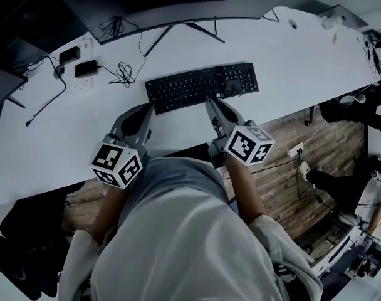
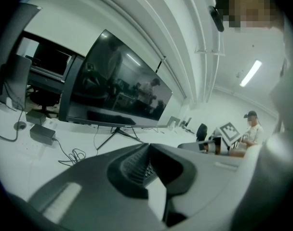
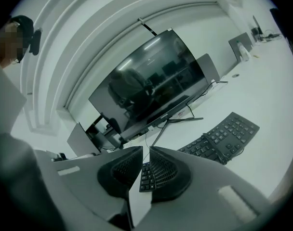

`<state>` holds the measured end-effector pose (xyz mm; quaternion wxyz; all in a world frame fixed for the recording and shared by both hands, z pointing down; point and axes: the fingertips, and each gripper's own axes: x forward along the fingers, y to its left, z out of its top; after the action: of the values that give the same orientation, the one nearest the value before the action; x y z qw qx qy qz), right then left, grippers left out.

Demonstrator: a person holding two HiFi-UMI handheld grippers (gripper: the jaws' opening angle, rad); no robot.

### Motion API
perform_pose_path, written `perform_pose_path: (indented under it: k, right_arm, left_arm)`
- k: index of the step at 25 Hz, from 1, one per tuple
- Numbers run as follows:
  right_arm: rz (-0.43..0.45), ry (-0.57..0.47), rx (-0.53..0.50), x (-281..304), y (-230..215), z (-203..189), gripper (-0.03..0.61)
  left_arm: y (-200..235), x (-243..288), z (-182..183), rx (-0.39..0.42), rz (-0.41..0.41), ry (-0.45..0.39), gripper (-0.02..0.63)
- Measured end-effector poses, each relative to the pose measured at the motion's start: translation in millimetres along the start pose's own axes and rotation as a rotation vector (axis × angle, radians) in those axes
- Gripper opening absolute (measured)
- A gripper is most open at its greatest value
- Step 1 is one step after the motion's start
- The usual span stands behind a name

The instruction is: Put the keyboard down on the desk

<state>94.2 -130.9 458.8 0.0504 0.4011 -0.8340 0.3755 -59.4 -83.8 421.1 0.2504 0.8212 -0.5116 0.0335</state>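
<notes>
Two grippers are held over the near edge of the counter (image 1: 284, 49), and neither carries anything. The left gripper (image 2: 149, 144) has its jaws closed tip to tip with nothing between them. The right gripper (image 3: 142, 148) has its jaws drawn almost together, with only a thin slit between the tips and nothing in it. Through that slit and just below it, a few rows of keys show. In the head view the right gripper's tip overlaps the near edge of the keyboard (image 1: 202, 85) about midway along, though contact cannot be judged. The left gripper's tip sits just beside the keyboard's near left corner. Each gripper carries its marker cube (image 1: 117, 164) toward the person, whose pale sleeves and lap fill the lower part of the head view. The black keyboard lies flat on the white counter, slightly angled, with its number pad at the right end. Beyond it stands a wide, dark curved monitor (image 3: 151, 81) on thin splayed legs. To the left of the keyboard lie a tangle of black cable (image 1: 121, 74) and a black adapter (image 1: 85, 68). Wooden floor (image 1: 284, 174) shows below the counter's near edge on the right.
</notes>
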Motion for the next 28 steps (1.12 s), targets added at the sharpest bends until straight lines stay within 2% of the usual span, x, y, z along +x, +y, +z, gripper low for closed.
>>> perform_pose_path:
  k: [5,9,14,23,28]
  right_arm:
    - [-0.025,0.002,-0.085,-13,1,-1,0.004]
    - [-0.029,0.008,-0.195,-21,5,4,0.003]
    - [-0.056,0.025,-0.272,-36,5,11,0.003]
    - [-0.026,0.075,-0.297,-54,7,9,0.003]
    - [-0.008,0.084,-0.308,-50,8,13,0.003]
  left_arm:
    - [0,-4,-3,0.001,0.005,0.008,0.000]
    - [0,-3,-5,0.020,0.012,0.022,0.000]
    - [2,-5,-11,0.015,0.020,0.031,0.000]
    - [6,-16,-13,-0.026,0.049,-0.006,0.000]
    - [9,-16,-19,-0.027,0.048,0.016,0.000]
